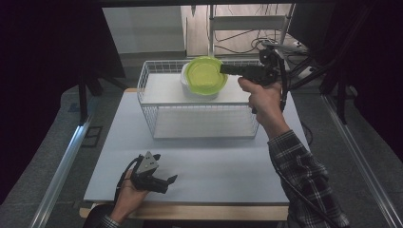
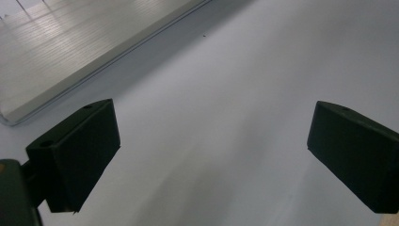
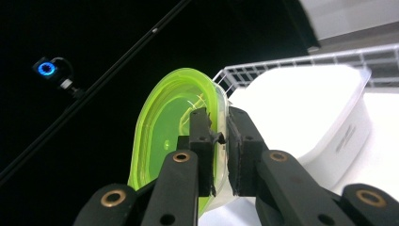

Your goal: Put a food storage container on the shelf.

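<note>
The step in hand looks like taking the green lid [image 1: 205, 75] off the white container [image 1: 190, 88], which sits on the top shelf of the white wire rack [image 1: 148, 97] at the far side of the desk [image 1: 228, 171]. The right hand-held gripper [image 1: 225, 69] has its jaws nearly closed on the rim of the lid, one pad on each face of the thin edge, as the right gripper view shows [image 3: 217, 141]. There the lid [image 3: 174, 141] stands tilted on edge, clear of the container [image 3: 306, 113], whose open white top shows beside it; in the high view the lid hangs over the container's mouth, tipped toward the camera. Whether any part of the lid touches the container cannot be told. The right hand reaches forward over the rack with the forearm stretched out from the near right of the desk, the wrist level, and the gripper pointing leftward at the lid from the rack's right side. The left hand-held gripper [image 1: 164, 183] rests on the desk well in front of the rack, near the front edge, its jaws spread wide with nothing between them; the left gripper view shows bare desk surface [image 2: 226, 94] between the two black pads. The next move probably calls for carrying the lid away from the rack and setting it down without loosening the thin-edge grip, since a tilted lid pinched by its rim could swing or slip.
</note>
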A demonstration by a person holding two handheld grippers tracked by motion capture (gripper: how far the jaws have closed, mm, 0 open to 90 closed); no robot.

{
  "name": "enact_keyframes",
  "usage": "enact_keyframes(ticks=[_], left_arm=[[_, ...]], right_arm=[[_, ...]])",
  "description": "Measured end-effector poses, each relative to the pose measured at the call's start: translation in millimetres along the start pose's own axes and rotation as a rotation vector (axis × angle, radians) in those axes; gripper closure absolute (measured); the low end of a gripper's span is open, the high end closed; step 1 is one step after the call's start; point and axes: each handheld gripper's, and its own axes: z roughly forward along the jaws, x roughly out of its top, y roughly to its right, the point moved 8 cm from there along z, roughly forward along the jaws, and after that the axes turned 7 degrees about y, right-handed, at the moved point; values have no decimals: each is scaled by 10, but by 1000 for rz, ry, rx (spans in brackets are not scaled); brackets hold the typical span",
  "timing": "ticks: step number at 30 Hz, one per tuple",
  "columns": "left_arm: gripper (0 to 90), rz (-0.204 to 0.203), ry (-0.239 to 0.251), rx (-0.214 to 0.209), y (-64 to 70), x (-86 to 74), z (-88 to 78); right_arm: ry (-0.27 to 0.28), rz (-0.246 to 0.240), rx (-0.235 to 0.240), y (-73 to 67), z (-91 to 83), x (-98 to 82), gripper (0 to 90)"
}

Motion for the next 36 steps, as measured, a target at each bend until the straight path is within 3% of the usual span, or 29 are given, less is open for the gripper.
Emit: enact_keyframes(ticks=[15, 30, 36], left_arm=[[27, 6, 0, -7, 0, 7, 9], [27, 8, 1, -10, 3, 9, 8], [28, 11, -3, -12, 9, 5, 13]], right_arm=[[65, 21, -92, 167, 245, 220, 815], [63, 21, -159, 244, 431, 234, 814], [51, -9, -217, 239, 455, 248, 803]])
